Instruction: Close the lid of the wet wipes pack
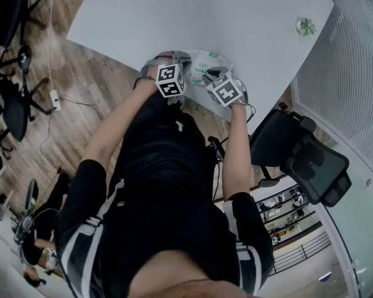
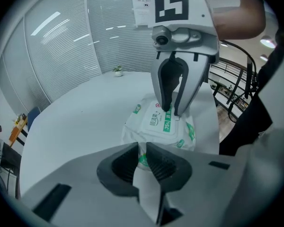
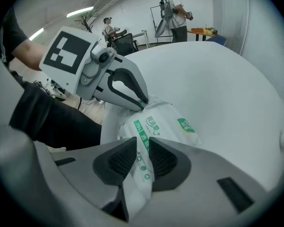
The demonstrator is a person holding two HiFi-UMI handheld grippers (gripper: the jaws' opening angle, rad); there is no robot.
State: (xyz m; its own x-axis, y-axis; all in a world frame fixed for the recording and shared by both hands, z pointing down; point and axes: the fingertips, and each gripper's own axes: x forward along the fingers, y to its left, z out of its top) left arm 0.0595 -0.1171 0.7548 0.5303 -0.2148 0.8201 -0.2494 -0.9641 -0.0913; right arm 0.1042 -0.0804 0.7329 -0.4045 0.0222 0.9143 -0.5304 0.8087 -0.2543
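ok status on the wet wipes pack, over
Left gripper shut on edge of the white-and-green wet wipes pack. Right gripper closing, pack film between its jaws. White lid looks flat. White table bare around it.

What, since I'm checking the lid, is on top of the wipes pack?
A flat white lid, with the right gripper closing its jaws on the pack. Any opening underneath is covered.
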